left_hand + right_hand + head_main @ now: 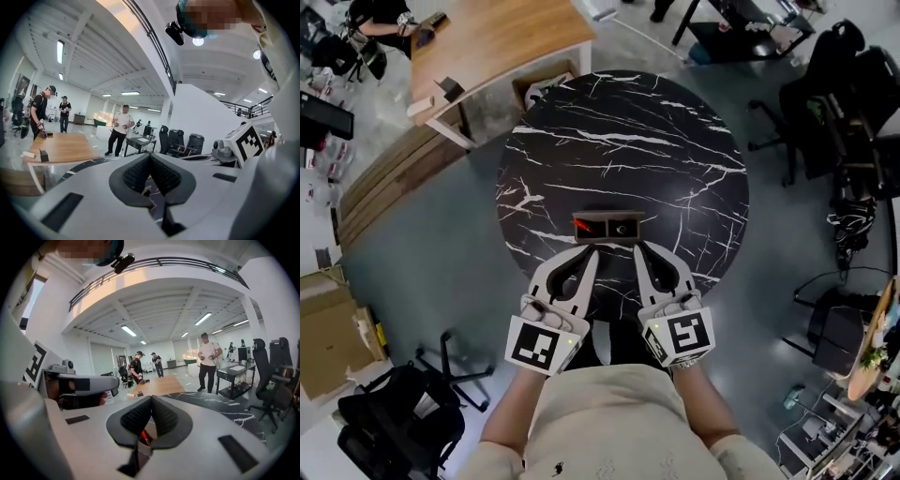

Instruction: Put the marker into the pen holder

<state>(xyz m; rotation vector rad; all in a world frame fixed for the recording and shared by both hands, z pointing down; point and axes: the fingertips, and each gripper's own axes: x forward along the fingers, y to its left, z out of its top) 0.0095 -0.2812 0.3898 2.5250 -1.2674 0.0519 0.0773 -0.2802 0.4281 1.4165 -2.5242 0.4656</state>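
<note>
The round black marble table [619, 141] offers open surface from 9 through 12 to 3 o'clock, and near its 6 o'clock edge the dark pen holder [607, 217] has the red marker [584, 225] in its left compartment, while just nearer the left gripper [589, 255] and right gripper [639, 251] have their jaws closed together, empty.

Open office: desks [487, 37], swivel chairs [814, 112]

Holder [607, 226]: dark, low, rectangular, two compartments side by side; on the near part of the table [619, 141]. Marker [583, 225]: red, slanted, in the left compartment.
</note>
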